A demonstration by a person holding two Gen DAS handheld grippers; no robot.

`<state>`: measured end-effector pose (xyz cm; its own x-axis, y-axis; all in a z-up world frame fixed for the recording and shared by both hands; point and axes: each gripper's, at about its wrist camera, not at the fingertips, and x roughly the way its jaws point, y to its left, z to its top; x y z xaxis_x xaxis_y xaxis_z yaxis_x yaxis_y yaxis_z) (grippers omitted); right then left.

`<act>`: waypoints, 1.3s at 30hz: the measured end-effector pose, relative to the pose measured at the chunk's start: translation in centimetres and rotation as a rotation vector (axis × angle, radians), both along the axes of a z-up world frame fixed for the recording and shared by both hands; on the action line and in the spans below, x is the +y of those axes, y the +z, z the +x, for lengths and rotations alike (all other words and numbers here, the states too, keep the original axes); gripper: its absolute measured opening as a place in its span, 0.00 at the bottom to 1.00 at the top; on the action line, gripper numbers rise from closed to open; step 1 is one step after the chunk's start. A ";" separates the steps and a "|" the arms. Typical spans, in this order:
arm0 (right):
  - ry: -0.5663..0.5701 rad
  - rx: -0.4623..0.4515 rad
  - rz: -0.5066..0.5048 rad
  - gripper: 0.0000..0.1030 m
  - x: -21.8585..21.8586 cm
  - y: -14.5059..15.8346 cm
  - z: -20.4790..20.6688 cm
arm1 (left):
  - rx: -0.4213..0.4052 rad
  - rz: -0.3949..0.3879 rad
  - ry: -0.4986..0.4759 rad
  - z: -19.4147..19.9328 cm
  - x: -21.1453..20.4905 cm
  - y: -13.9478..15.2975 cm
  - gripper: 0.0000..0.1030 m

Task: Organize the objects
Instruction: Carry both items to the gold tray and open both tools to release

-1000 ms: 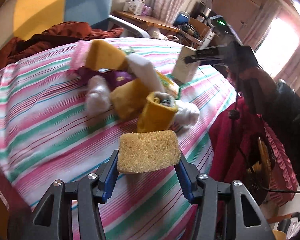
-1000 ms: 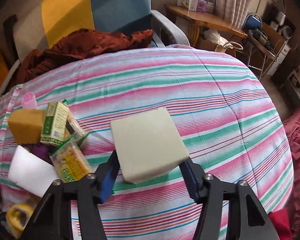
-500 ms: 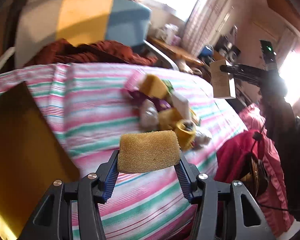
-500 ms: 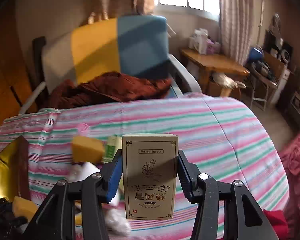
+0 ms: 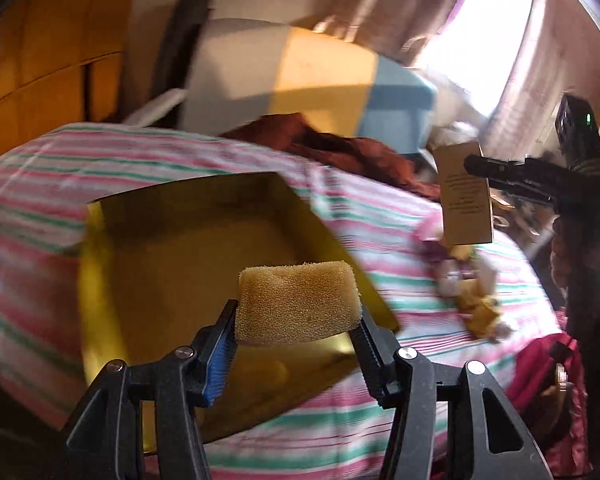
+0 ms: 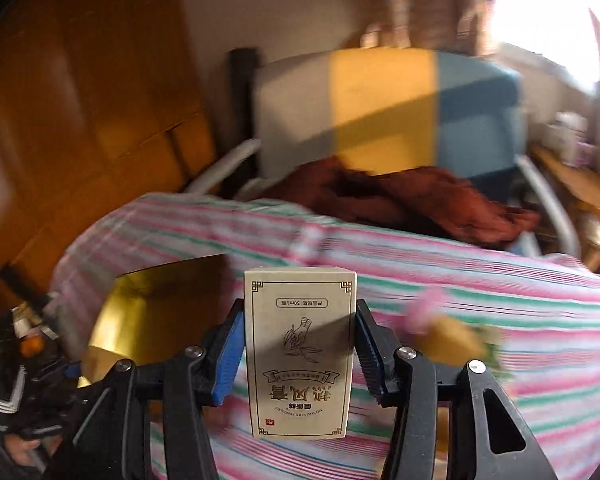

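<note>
- left gripper [image 5: 296, 320] clamps a yellow sponge [image 5: 296, 304] between its pads, held in the air above a shallow gold tray [image 5: 172, 264].
- right gripper [image 6: 300, 344] clamps a beige carton [image 6: 300, 352] by its side faces, print upside down in the right wrist view; its jaws have just been closing a little, with the carton between them.
- in the left wrist view the carton hangs well right of the tray, above the leftover pile [image 5: 472, 292]; the right gripper's black body and a hand show at the frame's right edge.
- tray lies on a striped bedspread [image 5: 32, 208] of pink, green and white; its inside looks bare apart from a shadow and reflection.
- leftover pile is blurred: yellow and white pieces, something purple; items cannot be told apart.
- behind the bed: a rust-red cloth [image 6: 400, 196] bunched against a chair back [image 6: 384, 108] in grey, yellow and blue panels; wooden panelling [image 6: 80, 112] at left, bright window at right.
- both views smeared by motion.
</note>
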<state>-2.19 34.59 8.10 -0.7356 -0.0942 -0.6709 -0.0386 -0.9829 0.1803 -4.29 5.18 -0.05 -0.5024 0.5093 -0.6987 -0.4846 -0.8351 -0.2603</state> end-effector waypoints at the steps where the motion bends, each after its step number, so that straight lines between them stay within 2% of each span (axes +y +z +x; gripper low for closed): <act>1: 0.038 -0.018 -0.019 0.50 -1.8 -0.7 -1.6 | -0.006 -0.013 0.022 -0.1 -0.8 -0.4 0.53; 5: 0.140 -0.099 -0.088 0.50 -7.4 -3.9 -6.3 | -0.039 -0.044 0.090 -0.5 -3.6 -1.9 0.56; 8: 0.185 -0.146 -0.111 0.50 -11.5 -5.9 -9.7 | -0.056 -0.065 0.134 -0.6 -4.9 -2.8 0.63; 12: 0.239 -0.185 -0.179 0.53 -14.9 -7.3 -12.0 | -0.050 -0.070 0.187 -0.6 -6.7 -3.1 0.78; 14: 0.246 -0.178 -0.192 0.61 -16.4 -7.3 -12.5 | -0.041 -0.068 0.210 -0.7 -7.2 -2.9 0.78; 17: 0.263 -0.160 -0.191 0.65 -17.2 -7.2 -11.8 | -0.020 -0.055 0.255 -0.6 -8.0 -2.3 0.78; 22: 0.228 -0.137 -0.102 0.76 -17.1 -6.9 -9.3 | 0.036 -0.083 0.312 -0.3 -7.8 -0.9 0.78; 27: 0.194 -0.089 -0.006 0.88 -16.6 -6.3 -6.1 | 0.080 -0.146 0.334 -0.1 -6.8 -0.1 0.78; 30: 0.172 -0.056 0.053 0.92 -16.7 -6.3 -4.2 | 0.089 -0.153 0.330 0.3 -6.3 0.4 0.78; 32: 0.147 -0.032 0.091 1.00 -16.4 -6.5 -2.8 | 0.099 -0.164 0.332 0.7 -6.0 0.7 0.78; 37: 0.081 0.073 0.227 1.00 -15.9 -6.1 0.4 | 0.112 -0.188 0.316 1.1 -5.1 1.0 0.78; 39: 0.063 0.088 0.277 1.00 -15.8 -6.0 1.1 | 0.124 -0.195 0.305 1.5 -4.6 1.3 0.78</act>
